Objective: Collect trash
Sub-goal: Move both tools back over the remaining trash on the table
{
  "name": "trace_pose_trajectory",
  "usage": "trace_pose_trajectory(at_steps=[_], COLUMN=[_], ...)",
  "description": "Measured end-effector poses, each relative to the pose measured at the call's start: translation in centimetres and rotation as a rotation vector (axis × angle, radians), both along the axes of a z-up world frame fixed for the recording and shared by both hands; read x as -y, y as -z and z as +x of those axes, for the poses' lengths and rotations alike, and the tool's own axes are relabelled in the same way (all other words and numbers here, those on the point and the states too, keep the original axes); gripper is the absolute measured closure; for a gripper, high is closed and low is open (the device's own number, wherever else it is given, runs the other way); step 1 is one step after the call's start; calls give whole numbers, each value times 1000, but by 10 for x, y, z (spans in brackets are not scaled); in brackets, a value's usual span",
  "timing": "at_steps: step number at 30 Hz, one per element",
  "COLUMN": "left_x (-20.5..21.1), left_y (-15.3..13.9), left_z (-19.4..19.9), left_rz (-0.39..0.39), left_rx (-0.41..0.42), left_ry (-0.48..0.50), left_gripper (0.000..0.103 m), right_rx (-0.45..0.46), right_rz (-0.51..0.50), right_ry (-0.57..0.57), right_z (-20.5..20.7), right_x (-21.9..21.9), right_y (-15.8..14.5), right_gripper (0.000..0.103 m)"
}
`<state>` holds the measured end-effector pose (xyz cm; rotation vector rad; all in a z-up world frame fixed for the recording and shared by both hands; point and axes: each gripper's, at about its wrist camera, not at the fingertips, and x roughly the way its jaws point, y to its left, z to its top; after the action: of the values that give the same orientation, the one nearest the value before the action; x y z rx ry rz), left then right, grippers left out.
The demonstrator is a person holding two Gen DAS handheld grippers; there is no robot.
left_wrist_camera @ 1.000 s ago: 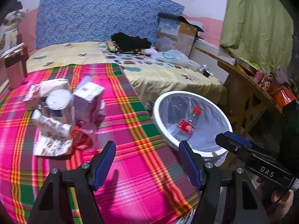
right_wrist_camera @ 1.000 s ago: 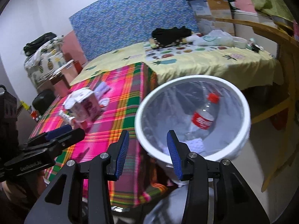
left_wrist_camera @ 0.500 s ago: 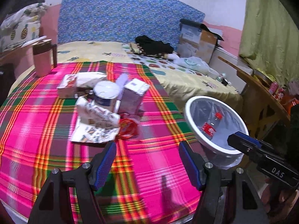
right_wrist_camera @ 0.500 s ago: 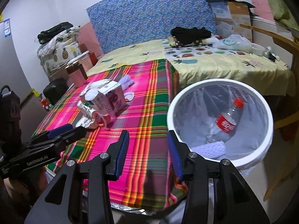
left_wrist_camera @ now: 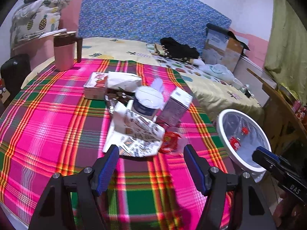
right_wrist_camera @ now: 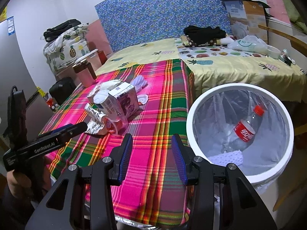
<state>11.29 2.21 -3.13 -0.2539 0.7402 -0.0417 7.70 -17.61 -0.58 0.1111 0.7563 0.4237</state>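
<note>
- Both grippers are hanging empty: the left gripper (left_wrist_camera: pixel 151 161) is spread wide, and the right gripper (right_wrist_camera: pixel 152 151) is standing half parted, pinching nothing.
- Just ahead of the left one, the trash pile (left_wrist_camera: pixel 138 115) of wrappers, cartons and a red cup (left_wrist_camera: pixel 169 140) is lying on the plaid cloth (left_wrist_camera: pixel 48 126); I judge it is lining up the next pick, which calls for dropping onto the nearest wrapper.
- Beside the right gripper, the white bin (right_wrist_camera: pixel 193 115) is showing a bottle (right_wrist_camera: pixel 246 130) inside, which the left view barely shows.

A home bedroom: a bed (right_wrist_camera: pixel 220 65) with fruit-print sheets, folded bedding (right_wrist_camera: pixel 65 46) stacked by the wall.
</note>
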Motion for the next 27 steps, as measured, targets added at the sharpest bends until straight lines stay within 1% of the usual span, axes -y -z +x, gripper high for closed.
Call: trace_pose_trajectory(at_steps=[8,12,16,20,22,24,25,27], left_x=[-19,-30,-34,-29,-27,-27,-27,-28], left_y=[2,4,5,13,16,24,25,25], left_z=[22,38,53,67,68,67,64,58], left_rz=[6,-23,-55,-72,-83,-103,-122,-113], left_rx=[3,-2,-16,-59,-79,-116,-110,-99], left_ry=[-25,-31,-60,-72,-80,-103,-101,-104], left_gripper=[33,33,33,33,33,33,33,34], right_rx=[-8,-19,-25,-34,-36,-36,-36,-39], right_rz=[1,-4,-11,-15,-19,-22,-23,-23], right_ry=[-10,-16,-16,-21,-25,-29,-30,-33], right_z=[7,12,15,18,18,17,18,17], right_x=[-6,-7,-9,-12,-14,-14,-15,-14], right_y=[2,4,6,8,8,8,8,8], right_gripper=[60,60,60,60,60,60,60,60])
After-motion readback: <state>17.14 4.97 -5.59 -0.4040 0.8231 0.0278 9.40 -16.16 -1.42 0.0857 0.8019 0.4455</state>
